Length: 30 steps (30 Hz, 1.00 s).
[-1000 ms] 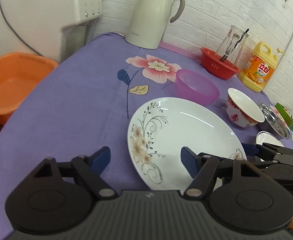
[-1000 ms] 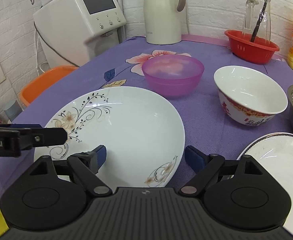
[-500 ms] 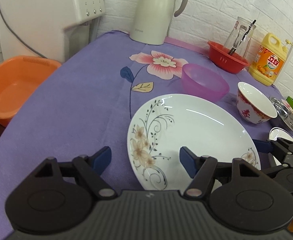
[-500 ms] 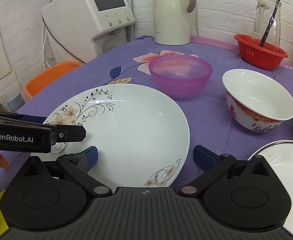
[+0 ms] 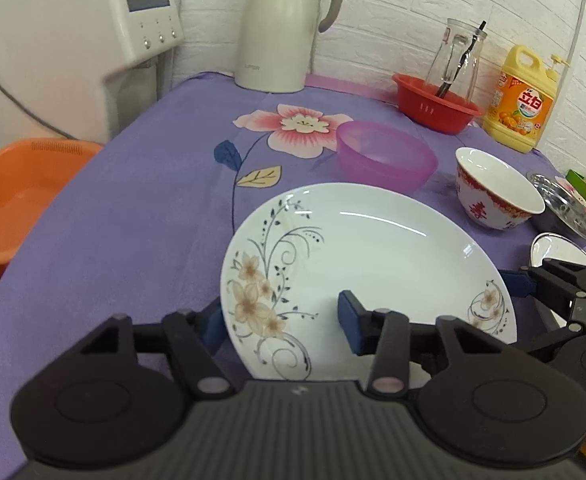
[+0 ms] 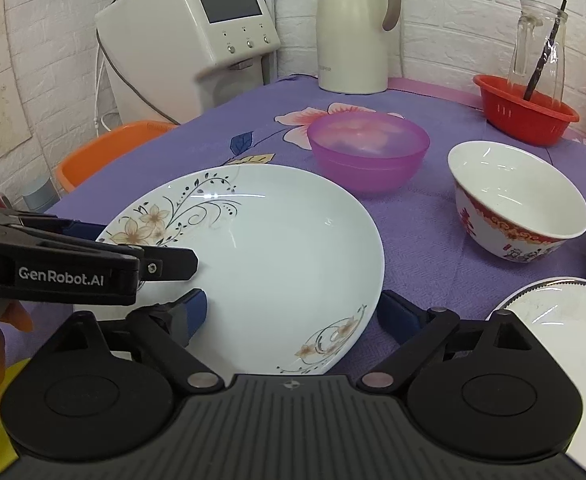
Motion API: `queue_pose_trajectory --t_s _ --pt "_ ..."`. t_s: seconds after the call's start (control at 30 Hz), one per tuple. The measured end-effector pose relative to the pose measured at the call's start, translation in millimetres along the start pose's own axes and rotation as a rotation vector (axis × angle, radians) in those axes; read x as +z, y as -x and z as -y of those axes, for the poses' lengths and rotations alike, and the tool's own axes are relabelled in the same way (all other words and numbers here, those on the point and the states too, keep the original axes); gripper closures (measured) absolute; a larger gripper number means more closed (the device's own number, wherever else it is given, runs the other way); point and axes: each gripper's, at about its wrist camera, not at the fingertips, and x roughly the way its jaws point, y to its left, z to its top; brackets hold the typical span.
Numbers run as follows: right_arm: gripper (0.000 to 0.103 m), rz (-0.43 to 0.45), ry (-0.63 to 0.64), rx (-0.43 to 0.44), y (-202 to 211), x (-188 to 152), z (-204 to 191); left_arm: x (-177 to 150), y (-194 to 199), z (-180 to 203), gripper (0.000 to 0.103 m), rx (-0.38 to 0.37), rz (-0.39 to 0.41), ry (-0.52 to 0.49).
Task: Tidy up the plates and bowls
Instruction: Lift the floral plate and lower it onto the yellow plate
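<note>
A large white plate with flower print (image 5: 373,264) (image 6: 269,264) lies on the purple cloth. My left gripper (image 5: 281,322) is open, its jaws straddling the plate's near left rim. My right gripper (image 6: 293,312) is open, straddling the plate's near right rim. Behind the plate stand a pink plastic bowl (image 5: 385,156) (image 6: 367,152) and a white bowl with red print (image 5: 497,192) (image 6: 517,204). A second white plate (image 6: 565,320) (image 5: 557,246) lies to the right.
A cream thermos jug (image 5: 285,24), a white appliance (image 5: 73,40), a red basket with a glass jar (image 5: 437,104), a yellow detergent bottle (image 5: 523,100) and a steel dish (image 5: 569,208) ring the table. An orange basin (image 5: 17,192) sits off the left edge.
Both grippers have moved forward along the plate; the left jaws have narrowed and now straddle the plate's left rim. The plate lies in the same place.
</note>
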Motion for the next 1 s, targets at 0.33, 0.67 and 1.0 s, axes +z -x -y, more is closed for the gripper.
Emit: queue_pose_trajectory --t_s 0.33,0.67,1.0 --pt "0.000 0.071 0.035 -0.051 21.8 7.8 -15.2 15.2 18.5 1.7 0.060 -0.007 0.037 0.053" --pt "0.000 0.122 -0.005 -0.053 60.2 -0.2 -24.9 -1.2 66.8 20.7 0.060 -0.009 0.068 0.011" --pt "0.000 0.130 -0.057 -0.075 121.5 -69.3 -66.1 -73.4 121.8 35.5 0.059 -0.040 0.045 -0.014"
